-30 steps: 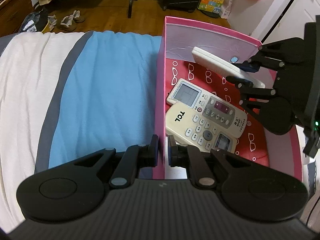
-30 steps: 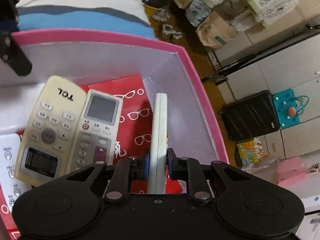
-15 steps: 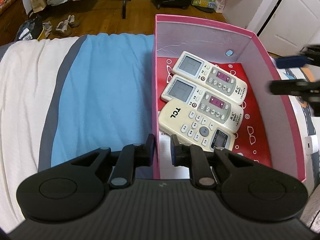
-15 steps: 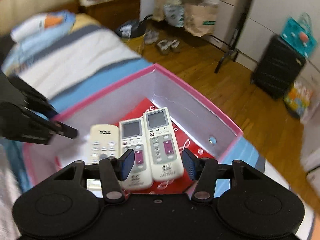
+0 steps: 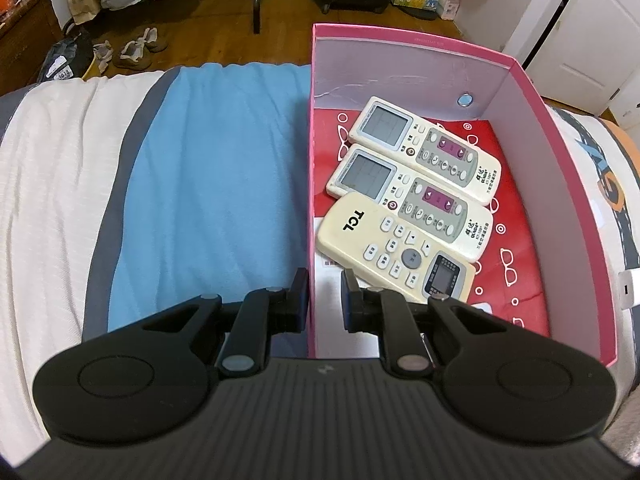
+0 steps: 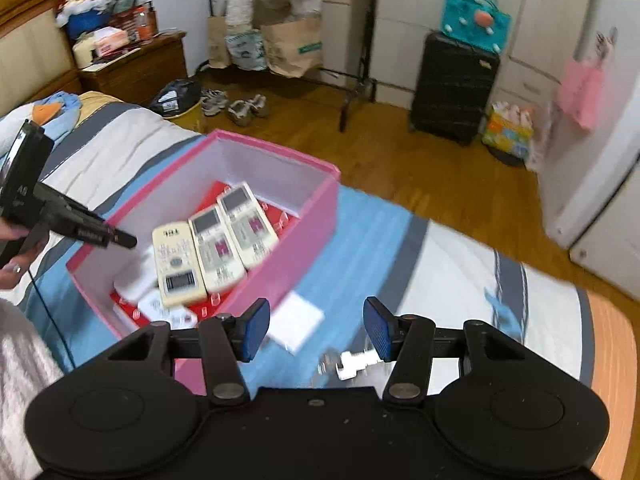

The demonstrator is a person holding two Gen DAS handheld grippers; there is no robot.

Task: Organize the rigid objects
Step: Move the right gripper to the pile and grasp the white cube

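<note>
A pink box [image 5: 400, 38] stands on the bed with three remotes side by side on its red lining: a cream TCL remote [image 5: 396, 248], a white remote [image 5: 412, 200] and a second like it [image 5: 424, 148]. My left gripper [image 5: 325, 300] straddles the box's near left wall, jaws slightly apart, with a small gap on the inner side. The right wrist view looks from higher up at the box [image 6: 288, 248], the remotes [image 6: 216, 244] and the left gripper [image 6: 120, 240] in a hand. My right gripper [image 6: 316, 328] is open and holds nothing, over the blue sheet beside the box.
The bed [image 5: 200, 180] has blue, grey and white stripes. A white card [image 6: 294, 322] and a small blurred white object [image 6: 356, 360] lie beside the box. Beyond the bed edge are wooden floor, shoes [image 5: 136, 48], paper bags and a black suitcase [image 6: 452, 92].
My right gripper let go of the white remote, which now lies flat beside the others, then opened, rolled and drew up and back out of the box. The left jaws widened a little.
</note>
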